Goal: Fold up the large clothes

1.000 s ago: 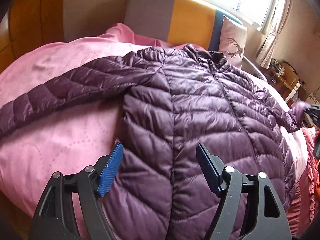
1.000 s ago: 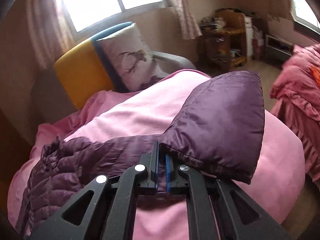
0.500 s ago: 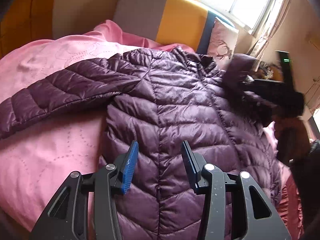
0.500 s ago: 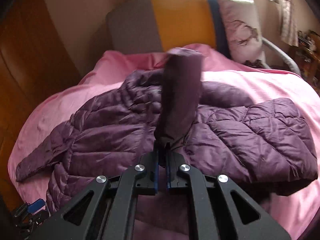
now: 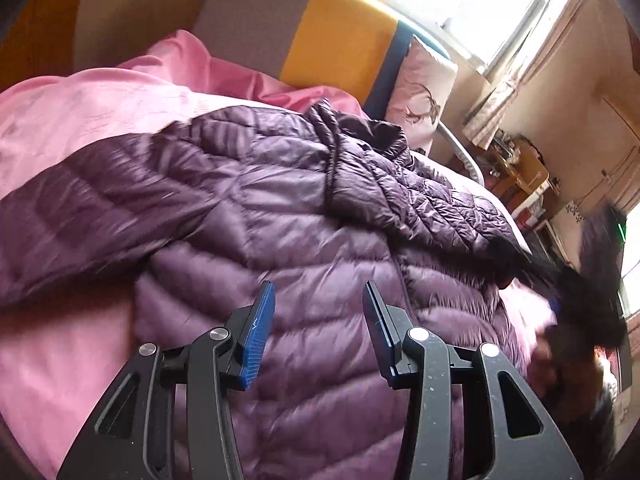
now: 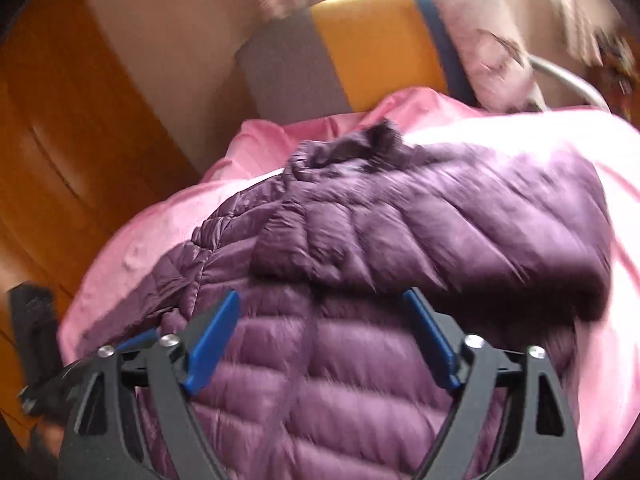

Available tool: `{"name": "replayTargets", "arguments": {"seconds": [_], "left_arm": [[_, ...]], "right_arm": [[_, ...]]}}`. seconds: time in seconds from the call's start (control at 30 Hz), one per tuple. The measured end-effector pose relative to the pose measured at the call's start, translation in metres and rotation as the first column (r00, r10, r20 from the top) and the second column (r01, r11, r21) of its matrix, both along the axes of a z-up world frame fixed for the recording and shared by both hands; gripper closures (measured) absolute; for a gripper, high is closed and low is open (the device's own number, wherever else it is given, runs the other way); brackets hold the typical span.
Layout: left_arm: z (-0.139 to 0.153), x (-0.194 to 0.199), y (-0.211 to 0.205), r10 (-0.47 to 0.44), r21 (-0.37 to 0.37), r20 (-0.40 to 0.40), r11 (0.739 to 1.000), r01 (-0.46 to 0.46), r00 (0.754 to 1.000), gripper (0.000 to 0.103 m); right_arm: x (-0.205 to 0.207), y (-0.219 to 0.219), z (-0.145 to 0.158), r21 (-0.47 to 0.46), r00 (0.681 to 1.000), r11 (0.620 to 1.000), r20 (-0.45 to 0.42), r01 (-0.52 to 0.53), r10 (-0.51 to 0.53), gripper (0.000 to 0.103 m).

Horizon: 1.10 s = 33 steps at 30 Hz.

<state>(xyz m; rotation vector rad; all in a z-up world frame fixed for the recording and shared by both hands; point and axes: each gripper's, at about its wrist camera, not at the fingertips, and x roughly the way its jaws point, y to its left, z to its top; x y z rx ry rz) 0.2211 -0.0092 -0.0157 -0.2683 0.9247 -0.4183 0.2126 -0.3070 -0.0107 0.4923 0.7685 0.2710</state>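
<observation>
Since the earlier frames, one sleeve of the purple down jacket (image 5: 304, 240) has come off the far side of the bed and now lies folded across the jacket's chest.

Left wrist view: the left gripper (image 5: 318, 320) hovers over the lower front of the jacket, its jaws at a middling gap with nothing between them, narrower than a second ago. The folded sleeve (image 5: 404, 192) crosses the upper chest below the collar. The other sleeve (image 5: 80, 216) is stretched out to the left over the pink bedspread (image 5: 80, 112), not yet folded. A dark, blurred shape at the right edge cannot be made out.

Right wrist view: the right gripper (image 6: 320, 340) has just been opening; its jaws stand wide and empty above the jacket's front (image 6: 328, 392), having let go of the cuff. The released sleeve (image 6: 460, 232) rests across the body, its end near the zip line. The picture is blurred by motion.

By my judgement the first sleeve fold is done; left are the second sleeve and then doubling the body over, hem toward collar.
</observation>
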Motion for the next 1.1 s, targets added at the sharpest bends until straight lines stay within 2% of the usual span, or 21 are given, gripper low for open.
{"name": "replayTargets", "arguments": {"seconds": [0.07,0.13,0.2,0.23,0.43,0.53,0.6,0.67,0.87,0.97,1.03,1.07,1.1], "left_arm": [[-0.003,0.018,-0.012,-0.017,-0.007,-0.022,1.000,0.017,1.000,0.059],[-0.007,0.040,-0.027,-0.024,0.002,-0.036,1.000,0.024,0.999,0.053],[-0.011,0.059,-0.041,-0.019,0.000,-0.046,1.000,0.019,0.999,0.032],[-0.013,0.067,-0.046,-0.008,-0.009,-0.048,1.000,0.008,0.999,0.027],[-0.029,0.107,-0.075,0.024,-0.030,-0.111,0.999,-0.028,0.993,0.026],[-0.034,0.118,-0.083,0.033,-0.025,-0.131,0.999,-0.037,0.991,0.047],[-0.035,0.122,-0.083,0.039,-0.020,-0.140,0.999,-0.043,0.989,0.086],[-0.032,0.123,-0.078,0.046,-0.034,-0.133,0.998,-0.050,0.990,0.095],[-0.003,0.107,-0.028,0.143,-0.045,-0.037,0.988,-0.145,0.989,0.097],[-0.008,0.101,-0.009,0.169,0.025,-0.033,0.985,-0.168,0.985,0.097],[-0.019,0.099,-0.001,0.179,0.064,-0.054,0.982,-0.175,0.982,0.097],[-0.023,0.099,0.002,0.182,0.066,-0.061,0.982,-0.178,0.981,0.097],[-0.025,0.098,0.004,0.182,0.066,-0.064,0.982,-0.178,0.981,0.097]], "right_arm": [[-0.017,-0.029,-0.011,0.095,0.998,0.993,-0.016,0.064,-0.063,0.005],[-0.028,-0.055,-0.020,0.178,0.993,0.977,-0.023,0.117,-0.115,0.002],[-0.034,-0.078,-0.031,0.258,0.985,0.951,-0.039,0.170,-0.166,0.002],[-0.034,-0.085,-0.033,0.295,0.982,0.937,-0.051,0.187,-0.180,0.002],[-0.018,-0.118,-0.059,0.463,0.960,0.842,-0.102,0.277,-0.260,0.002],[-0.003,-0.124,-0.065,0.500,0.951,0.811,-0.119,0.305,-0.284,0.002],[0.003,-0.128,-0.066,0.515,0.946,0.796,-0.127,0.319,-0.297,0.002],[0.006,-0.130,-0.066,0.522,0.935,0.780,-0.123,0.346,-0.332,0.002],[0.006,-0.133,-0.068,0.551,0.929,0.756,-0.111,0.352,-0.352,0.002],[0.008,-0.132,-0.073,0.543,0.925,0.755,-0.124,0.366,-0.359,0.002],[0.007,-0.130,-0.073,0.520,0.928,0.772,-0.133,0.365,-0.349,0.003],[0.007,-0.128,-0.070,0.494,0.929,0.789,-0.141,0.364,-0.341,0.003],[0.007,-0.123,-0.065,0.437,0.932,0.823,-0.155,0.363,-0.329,0.003]]}}
